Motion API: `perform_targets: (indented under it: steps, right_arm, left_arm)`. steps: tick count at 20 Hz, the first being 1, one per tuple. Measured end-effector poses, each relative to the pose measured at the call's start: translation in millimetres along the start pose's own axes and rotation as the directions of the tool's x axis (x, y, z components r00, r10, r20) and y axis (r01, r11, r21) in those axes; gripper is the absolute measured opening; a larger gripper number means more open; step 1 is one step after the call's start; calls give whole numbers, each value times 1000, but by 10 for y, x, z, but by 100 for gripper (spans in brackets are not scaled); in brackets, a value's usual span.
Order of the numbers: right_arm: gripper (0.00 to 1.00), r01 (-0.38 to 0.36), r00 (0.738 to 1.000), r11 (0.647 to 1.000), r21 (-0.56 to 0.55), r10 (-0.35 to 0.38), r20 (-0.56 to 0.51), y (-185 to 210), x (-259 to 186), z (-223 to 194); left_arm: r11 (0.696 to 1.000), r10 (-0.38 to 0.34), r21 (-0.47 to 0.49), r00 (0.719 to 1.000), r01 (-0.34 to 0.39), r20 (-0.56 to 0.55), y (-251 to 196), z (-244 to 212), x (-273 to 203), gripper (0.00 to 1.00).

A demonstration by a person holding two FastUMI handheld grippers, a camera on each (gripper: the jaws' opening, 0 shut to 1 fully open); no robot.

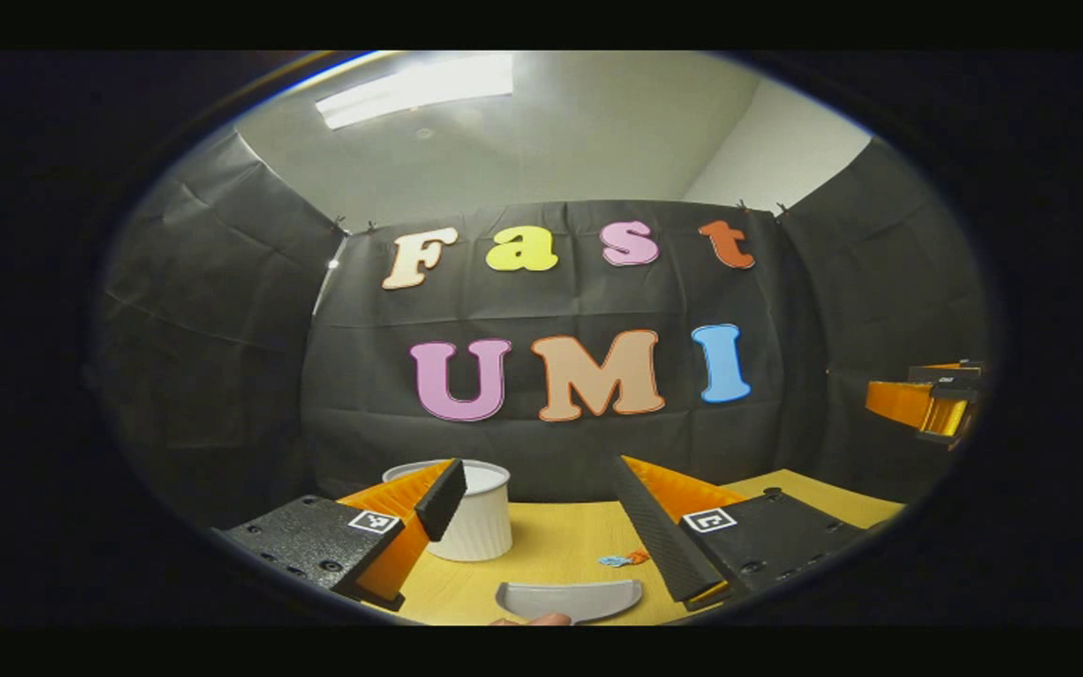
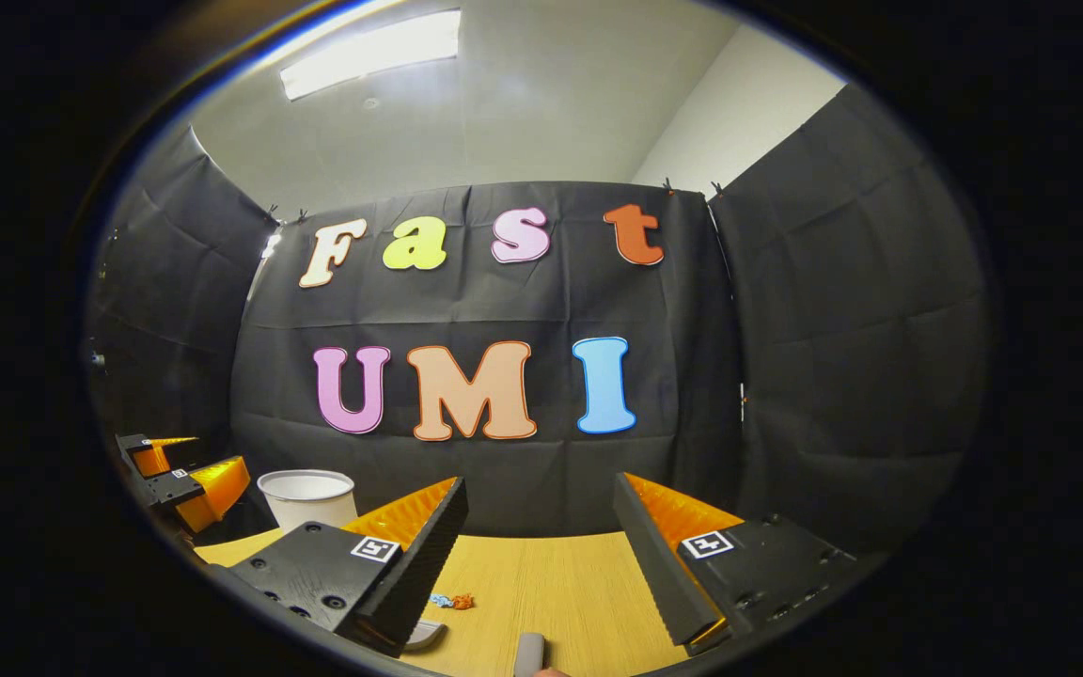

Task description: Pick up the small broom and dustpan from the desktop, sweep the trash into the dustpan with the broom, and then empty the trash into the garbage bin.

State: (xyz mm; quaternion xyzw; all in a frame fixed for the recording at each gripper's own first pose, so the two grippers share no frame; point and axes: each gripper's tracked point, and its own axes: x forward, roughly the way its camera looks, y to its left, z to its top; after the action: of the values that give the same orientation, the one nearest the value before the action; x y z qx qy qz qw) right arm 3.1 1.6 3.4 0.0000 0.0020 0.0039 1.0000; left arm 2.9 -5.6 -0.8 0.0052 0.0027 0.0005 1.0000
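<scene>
My left gripper (image 1: pixel 540 467) hangs open above the near part of the wooden desktop (image 1: pixel 560 536), nothing between its fingers. Just below it lies the grey dustpan (image 1: pixel 568 599), and a small blue and orange scrap of trash (image 1: pixel 623 558) lies beyond the pan. The white ribbed garbage bin (image 1: pixel 480 522) stands at the back left. My right gripper (image 2: pixel 540 481) is open too, held over the desk. Below it I see the trash (image 2: pixel 454 600), a corner of the dustpan (image 2: pixel 425 636) and a grey rounded end (image 2: pixel 529 653), perhaps the broom's handle.
The black cloth wall closes the desk at the back and both sides. The right gripper (image 1: pixel 927 402) shows far right in the left gripper view, raised. The left gripper (image 2: pixel 182 475) shows at the left in the right gripper view, next to the bin (image 2: pixel 308 496).
</scene>
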Motion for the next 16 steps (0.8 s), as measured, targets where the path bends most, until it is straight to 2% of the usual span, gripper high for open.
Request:
perform_targets:
  steps: [16]
  right_arm:
    - [92, -1, 1000, 1000, -7, 1, -8, -9, -18, -17]
  left_arm:
    - [1000, 5, -2, 1000, -5, -8, -24, -37, -31, 93]
